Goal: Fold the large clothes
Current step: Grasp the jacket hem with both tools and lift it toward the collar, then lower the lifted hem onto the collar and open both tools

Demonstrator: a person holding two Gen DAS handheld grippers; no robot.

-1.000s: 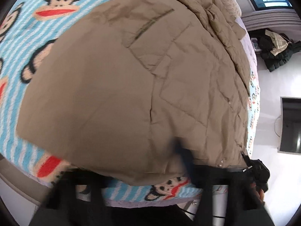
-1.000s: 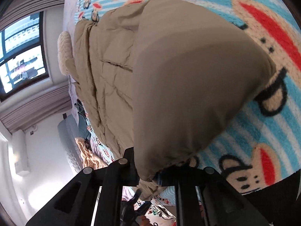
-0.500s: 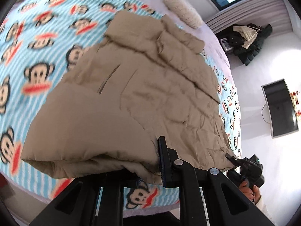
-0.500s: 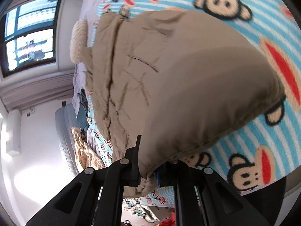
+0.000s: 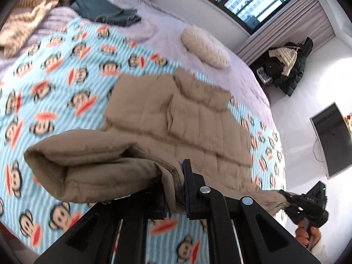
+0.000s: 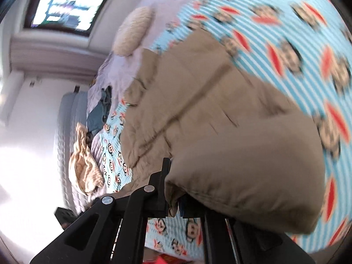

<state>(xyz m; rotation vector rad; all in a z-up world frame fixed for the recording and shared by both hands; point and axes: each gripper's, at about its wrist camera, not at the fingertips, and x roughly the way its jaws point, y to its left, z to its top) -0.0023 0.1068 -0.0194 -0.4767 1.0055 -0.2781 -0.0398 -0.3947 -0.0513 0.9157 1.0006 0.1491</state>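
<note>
A tan quilted jacket (image 5: 189, 118) lies on a bed covered with a blue striped monkey-print blanket (image 5: 55, 83). My left gripper (image 5: 173, 189) is shut on the jacket's near hem, which hangs lifted off the bed in a thick fold. In the right wrist view the same jacket (image 6: 209, 114) fills the middle, and my right gripper (image 6: 175, 198) is shut on another corner of its hem, raised above the blanket (image 6: 297, 33). From the left wrist view the right gripper (image 5: 292, 200) shows at the lower right, pinching the jacket's far corner, with a hand below it.
A cream cushion (image 5: 205, 47) and dark green folded clothes (image 5: 105, 11) lie toward the head of the bed, a beige striped throw (image 5: 35, 6) at the far left corner. Dark coats (image 5: 288, 66) are piled by the curtain. A monitor (image 5: 332, 136) stands at right.
Both grippers have risen with the jacket's hem, lifting its near edge off the blanket. More of the bed and room now shows, and the right view has rolled.
</note>
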